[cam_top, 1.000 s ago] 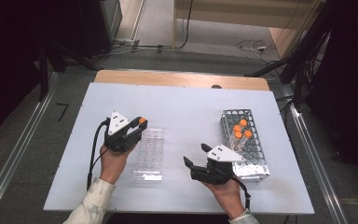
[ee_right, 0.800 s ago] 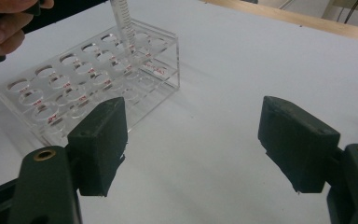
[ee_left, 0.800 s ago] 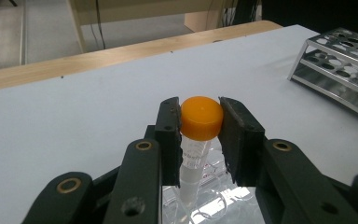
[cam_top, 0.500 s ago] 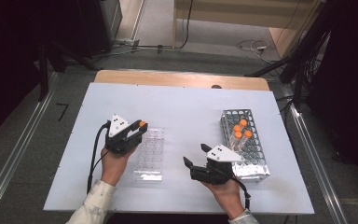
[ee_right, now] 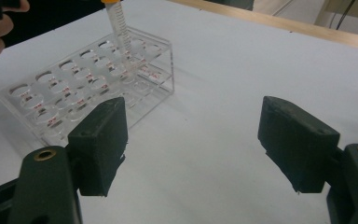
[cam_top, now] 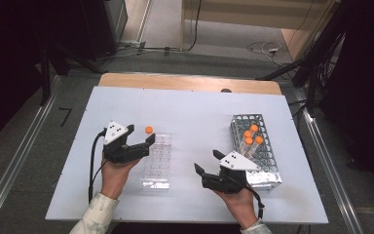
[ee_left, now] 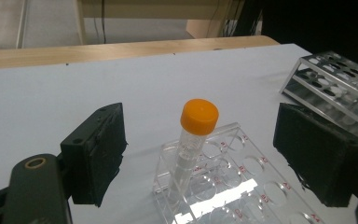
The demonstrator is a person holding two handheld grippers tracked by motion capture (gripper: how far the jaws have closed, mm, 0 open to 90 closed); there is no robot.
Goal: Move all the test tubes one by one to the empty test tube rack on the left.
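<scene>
In the clear rack (cam_top: 157, 162): orange-capped tube (ee_left: 192, 140) upright | left gripper (cam_top: 140, 137) jaws just opening, tube between, untouched | right gripper (cam_top: 205, 162) jaws apart, empty

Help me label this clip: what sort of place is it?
Probably a lab bench rigged for recording: a capped tube stands in a clear rack, more tubes fill a metal rack, and cables cross the floor behind the table.

Each hand carried a black two-jaw gripper, the left gripper (cam_top: 137, 140) and the right gripper (cam_top: 205, 163), both topped with a grey three-cornered plate marked with dark dots. Black cables trailed from them, brass-ringed holes showed near the blocky jaws, and pale patterned cuffs covered the wrists.
</scene>
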